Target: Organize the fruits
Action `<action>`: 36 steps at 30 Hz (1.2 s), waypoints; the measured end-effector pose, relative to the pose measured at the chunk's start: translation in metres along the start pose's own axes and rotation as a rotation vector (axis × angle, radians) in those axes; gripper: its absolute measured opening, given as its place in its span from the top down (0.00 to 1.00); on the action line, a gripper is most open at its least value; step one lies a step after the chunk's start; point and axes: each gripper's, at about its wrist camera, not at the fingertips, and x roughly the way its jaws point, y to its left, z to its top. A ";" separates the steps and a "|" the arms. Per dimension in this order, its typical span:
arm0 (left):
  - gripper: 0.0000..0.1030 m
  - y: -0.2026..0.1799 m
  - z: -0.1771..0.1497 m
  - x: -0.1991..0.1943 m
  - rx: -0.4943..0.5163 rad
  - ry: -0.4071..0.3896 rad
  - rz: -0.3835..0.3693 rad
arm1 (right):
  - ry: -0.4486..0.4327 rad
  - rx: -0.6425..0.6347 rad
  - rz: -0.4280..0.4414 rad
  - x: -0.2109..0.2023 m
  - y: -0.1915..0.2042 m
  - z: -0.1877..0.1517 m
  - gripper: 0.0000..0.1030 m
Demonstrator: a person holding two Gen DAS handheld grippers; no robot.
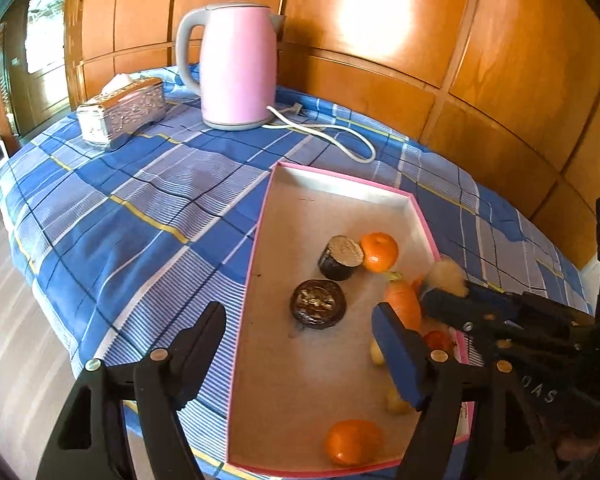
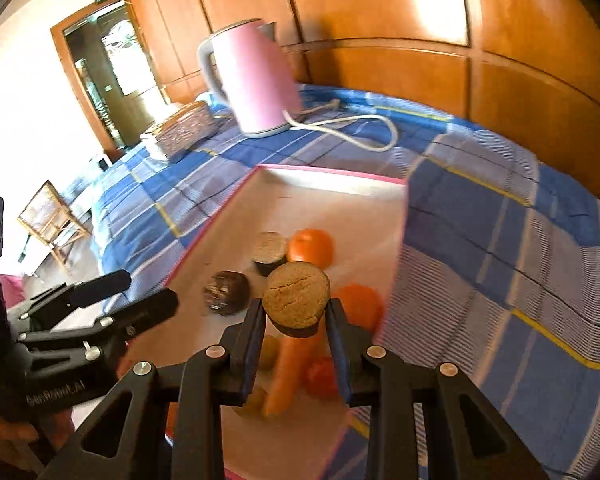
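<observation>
Wood-panelled room, checked table (image 1: 148,200): sorting nearly done.
Oranges (image 1: 379,251), carrot (image 1: 404,304) already in pink-rimmed box (image 1: 260,216); right hand-held gripper (image 2: 296,320) clamps a brown-topped piece (image 2: 296,300) above it, left hand-held gripper (image 1: 300,344) gapes empty.

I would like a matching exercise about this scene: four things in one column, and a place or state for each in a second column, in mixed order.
Things
1. pink kettle
2. carrot
3. left claw
4. right claw

Places or states
a. shut on a round brown-topped cake
b. lying inside the pink-edged box
c. open, holding nothing
d. standing on the blue checked cloth, outside the box

Pairs: 1-d, 2-b, 3-c, 4-a
</observation>
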 end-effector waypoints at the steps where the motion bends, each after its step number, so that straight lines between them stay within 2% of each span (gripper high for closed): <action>1: 0.24 0.001 0.000 0.000 -0.002 -0.001 0.003 | 0.006 -0.005 0.001 0.003 0.004 0.000 0.66; 12: 0.17 0.002 0.000 -0.007 -0.019 -0.033 0.023 | -0.004 -0.011 -0.025 -0.004 0.009 -0.013 0.63; 25: 0.00 -0.008 -0.002 -0.030 -0.008 -0.116 0.048 | -0.069 -0.020 -0.165 -0.022 0.009 -0.028 0.63; 36: 0.00 -0.026 -0.003 -0.043 0.037 -0.141 0.064 | -0.101 -0.004 -0.214 -0.034 0.005 -0.037 0.62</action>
